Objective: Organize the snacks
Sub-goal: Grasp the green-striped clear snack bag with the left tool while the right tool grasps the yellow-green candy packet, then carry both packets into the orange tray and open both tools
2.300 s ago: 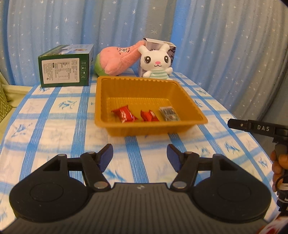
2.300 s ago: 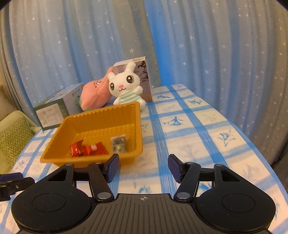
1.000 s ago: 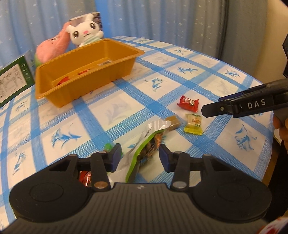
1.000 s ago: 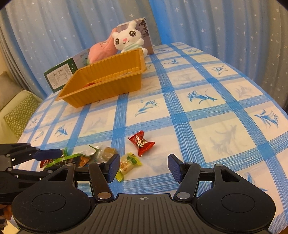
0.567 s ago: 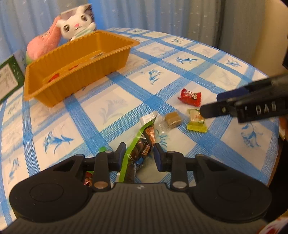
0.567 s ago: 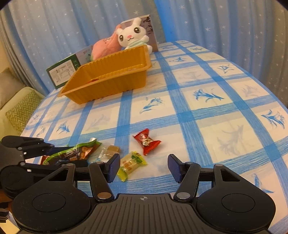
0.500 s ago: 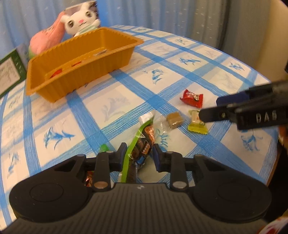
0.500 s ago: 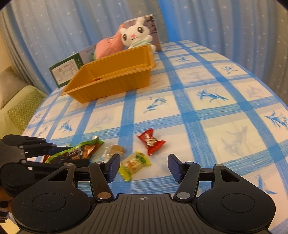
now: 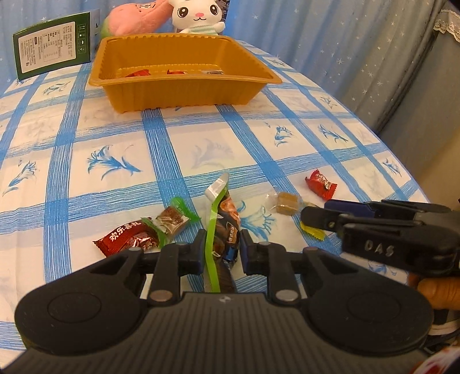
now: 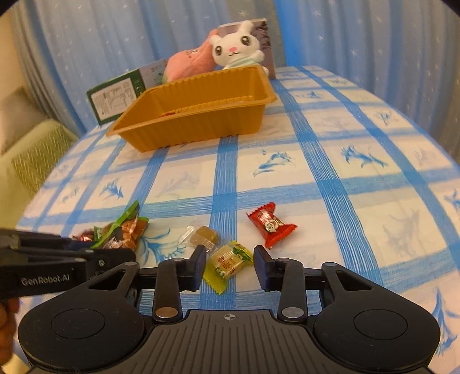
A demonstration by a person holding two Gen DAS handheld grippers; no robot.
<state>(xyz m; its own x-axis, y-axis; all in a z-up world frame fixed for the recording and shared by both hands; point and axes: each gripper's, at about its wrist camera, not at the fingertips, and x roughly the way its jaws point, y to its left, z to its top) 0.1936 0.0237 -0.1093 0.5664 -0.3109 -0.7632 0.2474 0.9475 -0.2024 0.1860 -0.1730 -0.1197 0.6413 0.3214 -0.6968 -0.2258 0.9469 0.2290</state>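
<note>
Near table edge, my left tool [image 9: 220, 249] has closed on the green-edged snack packet [image 9: 222, 227], long axis pointing far toward the orange tray [image 9: 184, 86]; right tool [image 10: 229, 266] stands open around the yellow candy [image 10: 228, 263].

On the checked blue-and-white tablecloth [image 9: 115, 138], loose wrapped snacks [image 10: 227, 261] lie near the front edge; the orange ribbed plastic tray [image 9: 184, 86] sits behind (three sweets inside), plush toys [image 9: 198, 14] beyond it.
</note>
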